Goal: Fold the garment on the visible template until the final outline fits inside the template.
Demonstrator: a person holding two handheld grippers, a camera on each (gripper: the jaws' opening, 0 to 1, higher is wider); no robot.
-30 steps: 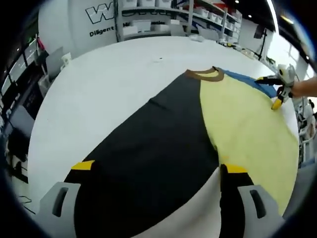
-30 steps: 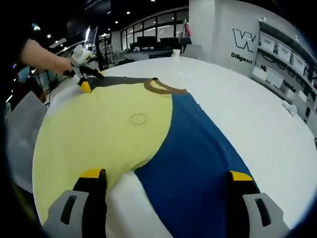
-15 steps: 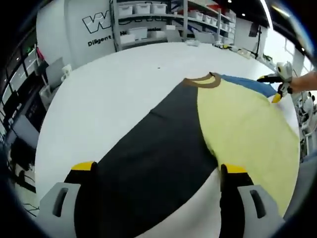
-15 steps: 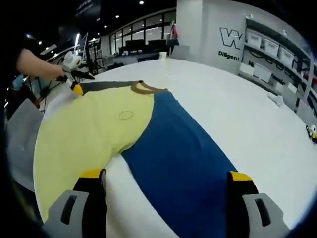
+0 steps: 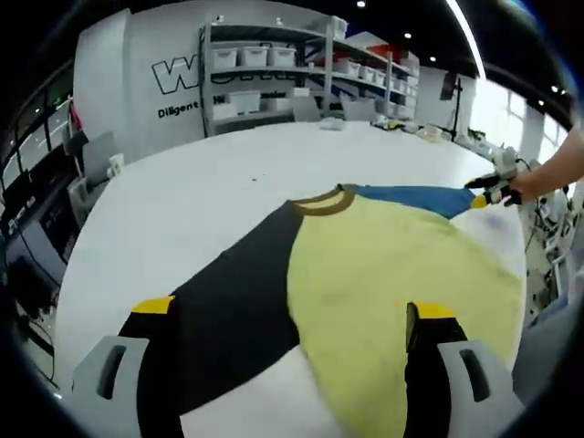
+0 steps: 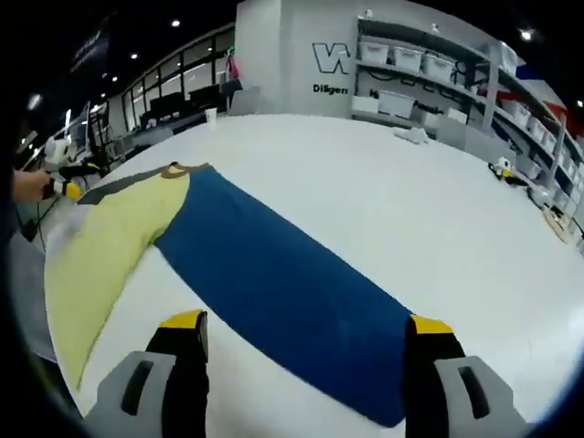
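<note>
Garment (image 5: 365,274) lies flat on the white desk (image 5: 182,201), black sleeve by the left claw (image 5: 292,315), blue sleeve running lengthwise toward the right claw (image 6: 306,324); both claws stand apart, empty, above the cloth.

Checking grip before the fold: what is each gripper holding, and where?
Nothing looks clamped. On the left gripper the jaws stand apart over the black sleeve; on the right gripper, over the blue sleeve end.
</note>
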